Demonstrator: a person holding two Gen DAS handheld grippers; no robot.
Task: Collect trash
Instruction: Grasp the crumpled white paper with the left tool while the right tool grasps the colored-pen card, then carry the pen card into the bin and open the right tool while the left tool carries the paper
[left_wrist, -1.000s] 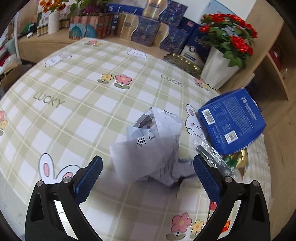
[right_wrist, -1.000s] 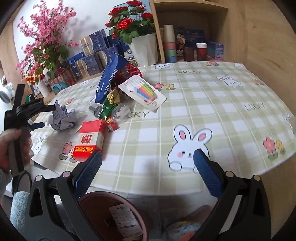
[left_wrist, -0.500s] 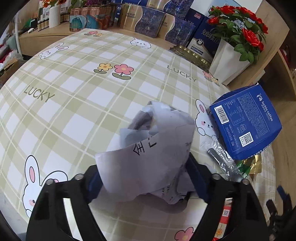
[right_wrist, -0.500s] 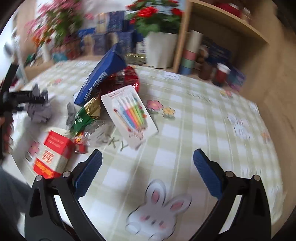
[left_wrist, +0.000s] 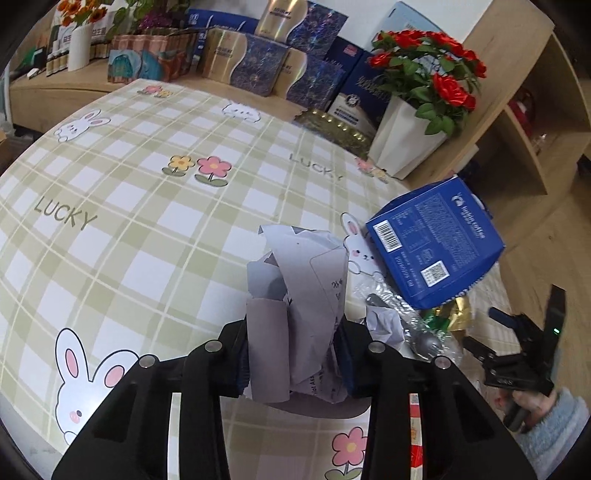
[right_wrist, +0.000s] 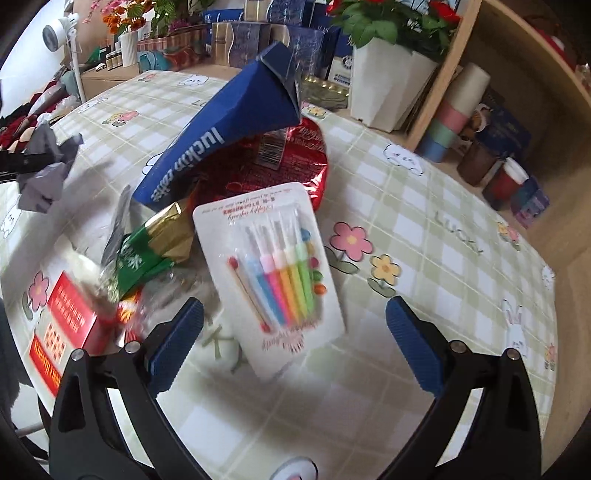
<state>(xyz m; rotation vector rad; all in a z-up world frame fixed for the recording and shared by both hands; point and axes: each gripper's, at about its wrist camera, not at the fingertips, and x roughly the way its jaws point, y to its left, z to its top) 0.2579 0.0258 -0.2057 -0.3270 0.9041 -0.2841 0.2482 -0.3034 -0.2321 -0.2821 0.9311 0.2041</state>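
Risk: the crumpled grey-white sheet of printed paper is bulging loosely above the left claw, so it may be slipping out or tearing if only a flap is pinched (the contact patch itself is hidden by the paper).
Snag: a smaller paper scrap and clear plastic wrap are lying just right of that claw and could be dragged along.
Left claw: clenching on the crumpled paper, jaws nearly together, the sheet sticking up between them.
Right claw: gaping wide, gripping nothing, hovering over the white blister card of coloured candles, which is lying straight ahead between its fingers.
Remaining trash: the dark blue cardboard coffee box is leaning beyond the card; the red paper carton is sitting left of the right claw.
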